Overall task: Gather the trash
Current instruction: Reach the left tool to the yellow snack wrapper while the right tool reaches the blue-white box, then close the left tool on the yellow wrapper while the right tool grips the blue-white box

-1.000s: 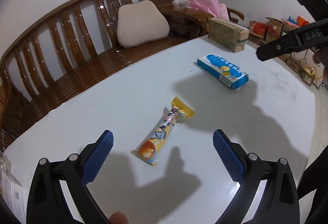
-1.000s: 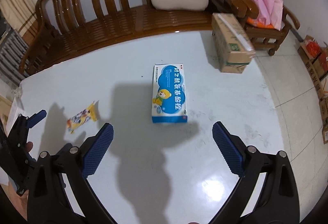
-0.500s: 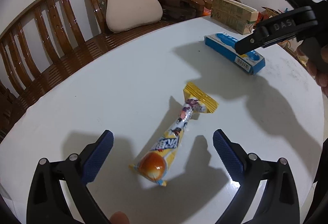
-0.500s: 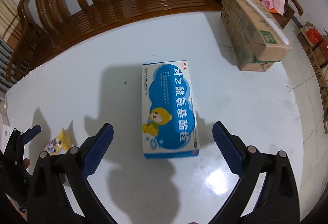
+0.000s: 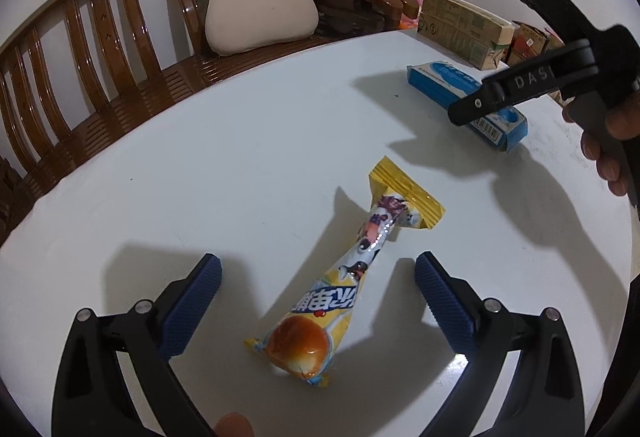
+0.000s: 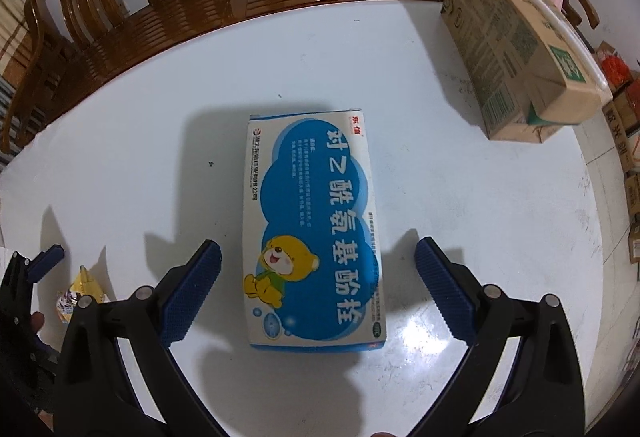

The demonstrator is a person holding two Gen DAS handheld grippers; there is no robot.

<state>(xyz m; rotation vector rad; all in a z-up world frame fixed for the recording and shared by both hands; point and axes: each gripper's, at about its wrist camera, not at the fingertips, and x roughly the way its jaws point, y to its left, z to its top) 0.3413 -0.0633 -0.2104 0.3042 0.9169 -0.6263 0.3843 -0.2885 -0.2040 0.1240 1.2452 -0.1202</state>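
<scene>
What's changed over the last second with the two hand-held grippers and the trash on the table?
Both moved in: the left hand-held gripper now straddles the snack wrapper, and the right hand-held gripper straddles the blue box. Both stay open; nothing is grasped. Wrapper, box and carton lie where they were.

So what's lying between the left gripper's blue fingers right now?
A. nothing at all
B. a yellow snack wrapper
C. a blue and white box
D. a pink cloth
B: the yellow snack wrapper lies on the white table between the open fingers of the left gripper, not yet gripped.
</scene>
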